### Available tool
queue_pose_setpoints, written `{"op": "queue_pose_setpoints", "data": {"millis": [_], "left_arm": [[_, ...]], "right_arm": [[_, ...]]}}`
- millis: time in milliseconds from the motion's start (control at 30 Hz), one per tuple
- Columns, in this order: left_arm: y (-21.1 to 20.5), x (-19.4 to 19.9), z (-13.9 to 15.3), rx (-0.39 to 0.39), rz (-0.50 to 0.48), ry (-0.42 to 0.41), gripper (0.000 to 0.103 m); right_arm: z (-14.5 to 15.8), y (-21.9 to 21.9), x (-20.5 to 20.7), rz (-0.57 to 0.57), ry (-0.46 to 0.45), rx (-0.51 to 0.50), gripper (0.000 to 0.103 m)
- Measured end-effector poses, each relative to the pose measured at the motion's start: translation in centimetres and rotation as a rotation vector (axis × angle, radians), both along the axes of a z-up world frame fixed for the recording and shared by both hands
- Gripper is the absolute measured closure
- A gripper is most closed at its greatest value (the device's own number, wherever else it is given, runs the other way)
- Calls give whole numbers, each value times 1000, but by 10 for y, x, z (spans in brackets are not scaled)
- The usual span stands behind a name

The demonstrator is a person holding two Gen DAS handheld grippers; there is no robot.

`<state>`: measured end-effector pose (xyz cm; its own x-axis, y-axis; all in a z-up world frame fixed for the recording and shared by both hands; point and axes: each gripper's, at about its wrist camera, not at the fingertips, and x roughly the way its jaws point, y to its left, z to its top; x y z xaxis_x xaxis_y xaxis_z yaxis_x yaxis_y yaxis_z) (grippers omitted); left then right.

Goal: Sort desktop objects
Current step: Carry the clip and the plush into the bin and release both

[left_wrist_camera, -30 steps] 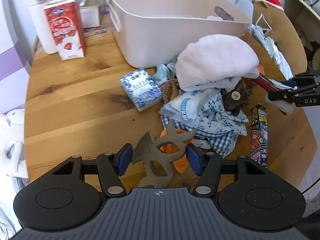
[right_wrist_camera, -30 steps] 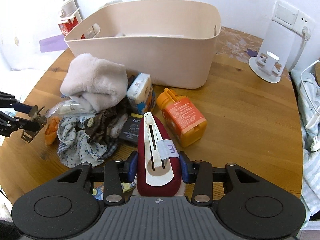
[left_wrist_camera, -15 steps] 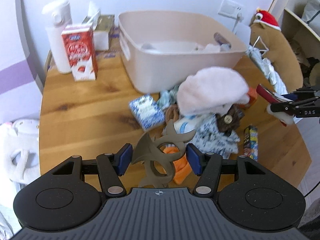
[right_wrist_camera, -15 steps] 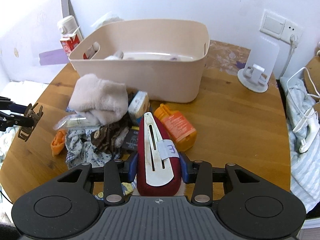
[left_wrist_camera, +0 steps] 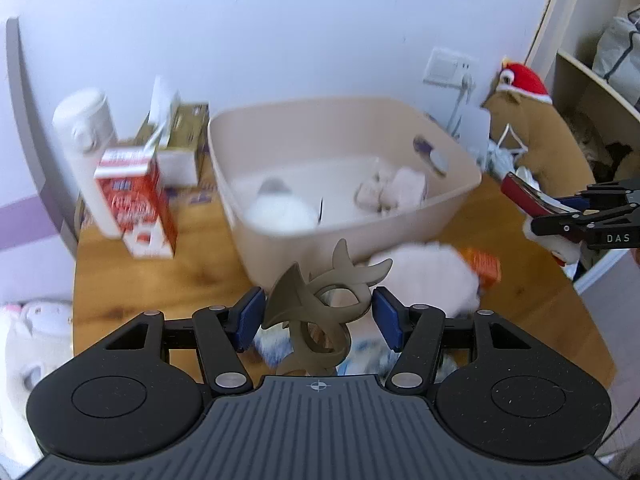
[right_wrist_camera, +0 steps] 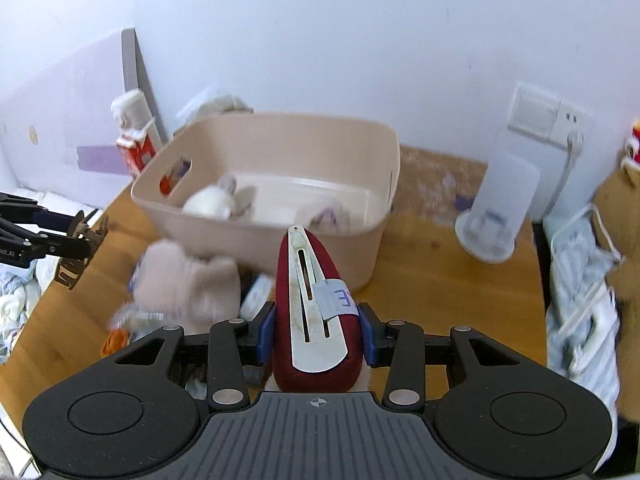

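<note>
My left gripper (left_wrist_camera: 318, 318) is shut on a brown claw hair clip (left_wrist_camera: 320, 300) and holds it in the air in front of the beige bin (left_wrist_camera: 456, 200). My right gripper (right_wrist_camera: 316, 328) is shut on a dark red hair clip with a white metal snap (right_wrist_camera: 312, 312), also raised before the bin (right_wrist_camera: 360, 236). The bin holds white and pale soft items. A pile with a fluffy pink cloth (right_wrist_camera: 188, 280) lies on the wooden table (right_wrist_camera: 432, 276) before the bin. Each gripper shows in the other's view: the right one (left_wrist_camera: 560, 216), the left one (right_wrist_camera: 76, 236).
A red milk carton (left_wrist_camera: 136, 204), a white bottle (left_wrist_camera: 88, 152) and a tissue box (left_wrist_camera: 180, 144) stand left of the bin. An orange box (left_wrist_camera: 482, 264) lies by the pile. A white stand (right_wrist_camera: 500, 208) sits at the back right, a brown plush toy (left_wrist_camera: 528, 132) beyond.
Both grippers have risen and tilted up with their clips; the bin's inside now shows and the pile has dropped low in both views.
</note>
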<state>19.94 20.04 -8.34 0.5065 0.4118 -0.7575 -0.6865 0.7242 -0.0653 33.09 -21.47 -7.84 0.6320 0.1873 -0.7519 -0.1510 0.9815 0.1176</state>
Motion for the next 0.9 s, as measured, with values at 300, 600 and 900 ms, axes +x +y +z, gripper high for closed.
{"op": "queue_pose_setpoints", "data": {"millis": [300, 600, 900], "left_arm": [[25, 39, 20, 69, 25, -29, 43], [51, 80, 19, 48, 66, -42, 43], [63, 122, -9, 15, 73, -2, 43]], "right_arm": [[24, -4, 42, 6, -82, -1, 63], [19, 0, 81, 0, -84, 2, 63], [-4, 11, 118, 17, -41, -23, 63]]}}
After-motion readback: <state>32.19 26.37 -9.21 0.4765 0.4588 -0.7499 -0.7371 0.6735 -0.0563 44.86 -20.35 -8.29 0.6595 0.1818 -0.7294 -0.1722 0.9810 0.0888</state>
